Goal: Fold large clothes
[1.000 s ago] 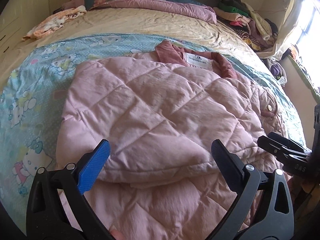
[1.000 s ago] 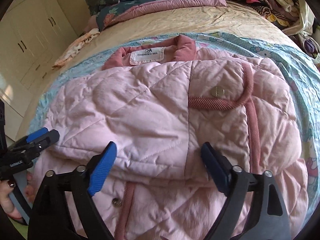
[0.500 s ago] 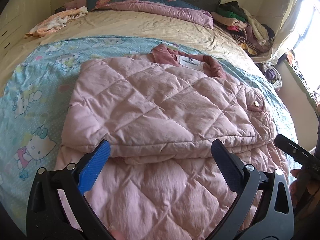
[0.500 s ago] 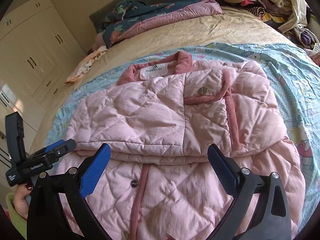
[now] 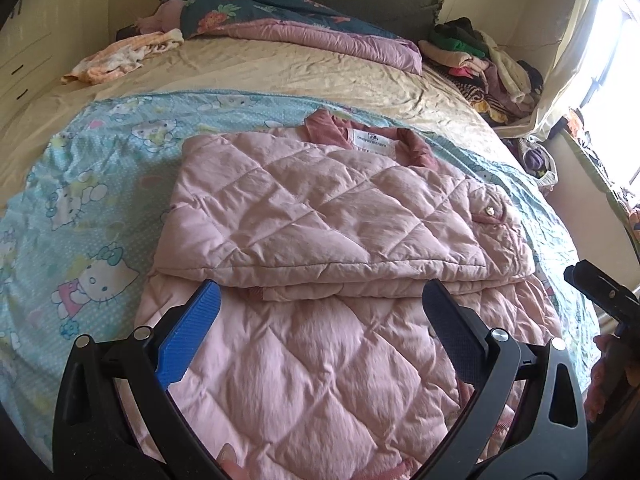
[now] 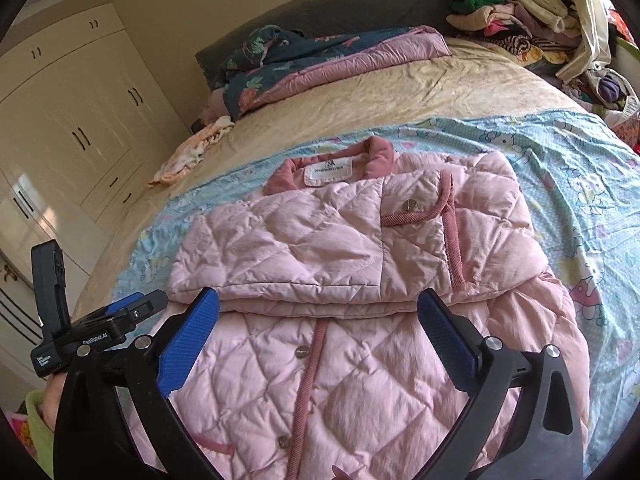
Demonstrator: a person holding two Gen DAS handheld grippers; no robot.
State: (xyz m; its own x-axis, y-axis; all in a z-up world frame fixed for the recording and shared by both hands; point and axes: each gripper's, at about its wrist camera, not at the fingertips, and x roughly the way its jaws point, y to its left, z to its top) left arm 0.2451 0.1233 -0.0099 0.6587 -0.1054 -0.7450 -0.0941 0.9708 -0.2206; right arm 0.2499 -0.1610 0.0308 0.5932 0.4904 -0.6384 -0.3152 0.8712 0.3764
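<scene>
Both grippers, left (image 5: 316, 320) and right (image 6: 318, 328), wide open and empty above the near half of the pink jacket (image 6: 352, 248), its folded edge just ahead, crosswise to the fingers, on the blue sheet (image 5: 100, 200); no containers in view.

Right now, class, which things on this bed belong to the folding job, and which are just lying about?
Job:
pink quilted jacket
left gripper
right gripper

Lying about:
clothes pile
floral duvet
peach cloth
cartoon sheet
</scene>
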